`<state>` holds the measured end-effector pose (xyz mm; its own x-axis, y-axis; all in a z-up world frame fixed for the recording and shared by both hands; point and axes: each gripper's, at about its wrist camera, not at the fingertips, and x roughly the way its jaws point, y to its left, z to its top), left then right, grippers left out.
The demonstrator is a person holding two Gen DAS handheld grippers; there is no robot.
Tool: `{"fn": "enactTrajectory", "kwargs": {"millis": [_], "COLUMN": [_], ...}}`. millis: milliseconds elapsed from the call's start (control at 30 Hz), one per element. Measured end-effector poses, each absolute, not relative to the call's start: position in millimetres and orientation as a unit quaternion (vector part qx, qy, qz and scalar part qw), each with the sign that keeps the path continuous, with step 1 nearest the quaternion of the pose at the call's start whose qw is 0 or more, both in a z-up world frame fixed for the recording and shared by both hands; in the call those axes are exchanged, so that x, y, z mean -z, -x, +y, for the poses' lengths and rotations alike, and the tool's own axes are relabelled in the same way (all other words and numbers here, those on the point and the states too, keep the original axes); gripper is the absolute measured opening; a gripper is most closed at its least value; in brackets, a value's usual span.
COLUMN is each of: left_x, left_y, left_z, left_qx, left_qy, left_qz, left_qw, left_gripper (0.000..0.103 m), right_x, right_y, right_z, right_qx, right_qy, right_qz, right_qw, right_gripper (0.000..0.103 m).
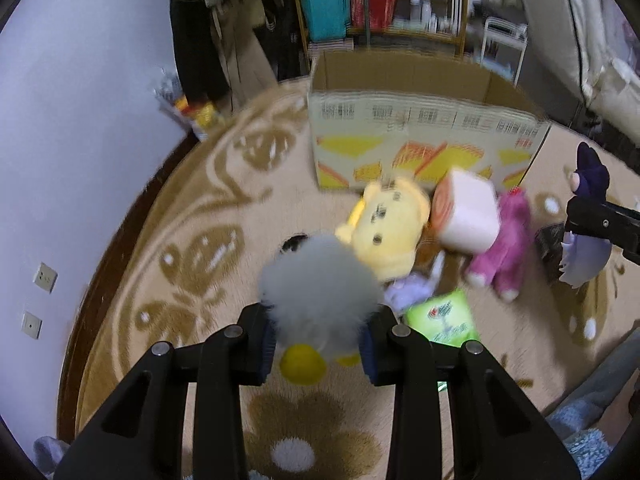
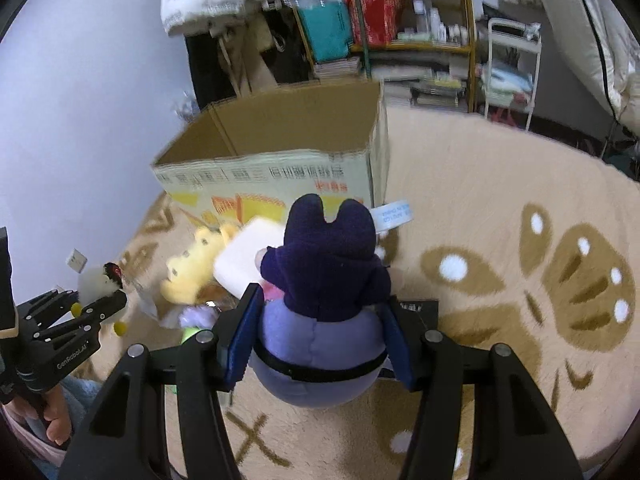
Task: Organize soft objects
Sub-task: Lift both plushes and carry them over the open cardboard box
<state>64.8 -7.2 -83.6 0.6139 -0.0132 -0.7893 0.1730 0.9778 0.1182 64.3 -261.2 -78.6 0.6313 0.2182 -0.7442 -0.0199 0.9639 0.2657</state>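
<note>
My left gripper point(image 1: 318, 340) is shut on a fluffy grey-white bird plush point(image 1: 320, 284) with yellow feet, held above the rug. My right gripper point(image 2: 320, 344) is shut on a purple plush point(image 2: 326, 304) with a dark navy hood and ears; it also shows at the right edge of the left wrist view point(image 1: 588, 216). An open cardboard box point(image 1: 420, 120) with yellow print stands on the rug ahead, also in the right wrist view point(image 2: 280, 152). In front of it lie a yellow bear plush point(image 1: 384, 224), a pink-and-white cube plush point(image 1: 468, 212) and a pink plush point(image 1: 504, 252).
A green packet point(image 1: 444, 316) and a small lilac plush point(image 1: 408, 292) lie on the beige patterned rug point(image 2: 500, 208). A white wall point(image 1: 80, 120) runs on the left. Shelves point(image 2: 384, 12), hanging clothes and a white cart point(image 2: 508, 72) stand behind the box. A bed is at the right.
</note>
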Motion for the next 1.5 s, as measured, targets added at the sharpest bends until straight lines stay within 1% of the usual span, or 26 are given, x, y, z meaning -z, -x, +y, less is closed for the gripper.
{"fn": "enactTrajectory", "kwargs": {"millis": [200,367,600,1000,1300,1500], "left_x": [38.8,15.6,-0.7,-30.4,-34.0,-21.5], "left_y": [-42.5,-33.8,-43.2,-84.0,-122.6,-145.4], "left_z": [-9.3,-16.5,-21.5,-29.5,-41.9,-55.6], "left_qx": [0.068,0.073,0.067,0.062,0.077,0.098], "left_qy": [-0.073,-0.075,-0.083,-0.077,-0.081,-0.084], "left_qz": [0.326,0.277,0.253,0.197,0.194,0.208], "left_qw": [0.940,0.955,0.962,0.975,0.975,0.970], "left_gripper": [0.033,0.033,0.033,0.034,0.034,0.034], "right_x": [45.6,23.1,-0.8,-17.8,-16.0,-10.4], "right_y": [-50.4,-42.2,-45.7,-69.4,-101.1,-123.6], "right_z": [-259.6,-248.0,-241.2,-243.4,-249.5,-258.4], "right_qx": [-0.064,-0.050,-0.046,-0.039,-0.039,-0.053], "right_qy": [-0.095,-0.053,-0.031,-0.026,-0.028,-0.058], "right_qz": [0.351,0.301,0.252,0.216,0.210,0.213], "right_qw": [0.929,0.951,0.966,0.975,0.977,0.974], "right_gripper": [0.060,0.060,0.060,0.060,0.060,0.060]}}
